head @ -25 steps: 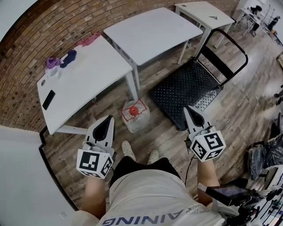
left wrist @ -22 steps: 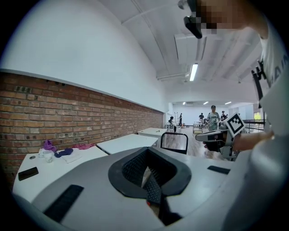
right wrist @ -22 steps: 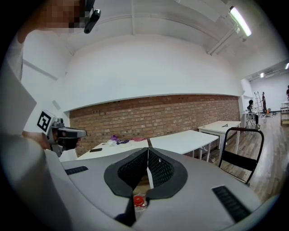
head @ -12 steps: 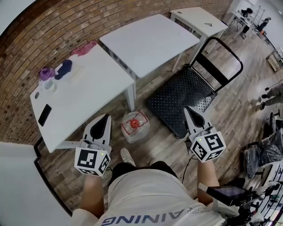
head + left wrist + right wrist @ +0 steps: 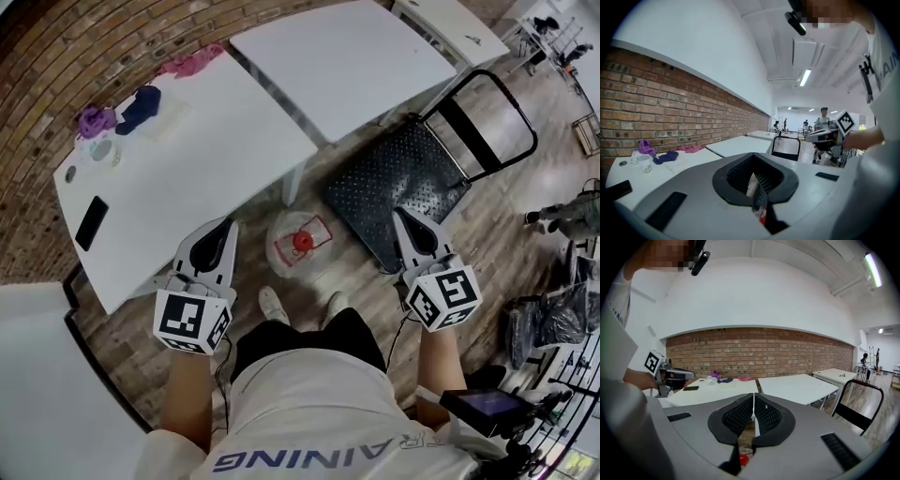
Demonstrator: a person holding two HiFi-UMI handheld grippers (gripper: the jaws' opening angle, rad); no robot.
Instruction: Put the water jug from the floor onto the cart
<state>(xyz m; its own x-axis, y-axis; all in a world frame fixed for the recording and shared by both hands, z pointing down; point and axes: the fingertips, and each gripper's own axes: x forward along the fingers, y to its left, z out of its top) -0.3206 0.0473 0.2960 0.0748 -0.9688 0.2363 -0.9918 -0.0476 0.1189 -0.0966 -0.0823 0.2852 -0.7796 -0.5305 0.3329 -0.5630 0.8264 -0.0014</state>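
Wood floor (image 5: pixel 511 230) fills the head view, with a brick wall (image 5: pixel 84 56) along the top left. Three white tables stand against it: the near table (image 5: pixel 197 169), a second table (image 5: pixel 347 61) beside it and a third table (image 5: pixel 450 19) further off. Right of the near table sits the cart (image 5: pixel 403 178), a black studded deck with its black handle (image 5: pixel 520 112) raised at the far end and nothing on the deck. The person stands at the bottom in a light shirt and dark shorts, shoes (image 5: pixel 274 305) pointing at the jug (image 5: pixel 281 253). The jug rests upright on the floor, clear-bodied with a red cap (image 5: pixel 302 242), just by the near table's corner leg and close beside the cart's near-left edge. It lies between the two grippers, and neither touches it. The left gripper (image 5: pixel 225 225) hangs over the floor at the near table's edge, its jaws pressed together on nothing. The right gripper (image 5: pixel 401 216) hangs over the cart's near corner, its pads likewise squeezed flat against each other, empty. On the near table lie a black phone (image 5: pixel 91 222), a cup (image 5: pixel 101 150), a purple cloth (image 5: pixel 91 120), a dark blue cloth (image 5: pixel 141 105) and a pink cloth (image 5: pixel 192 66).
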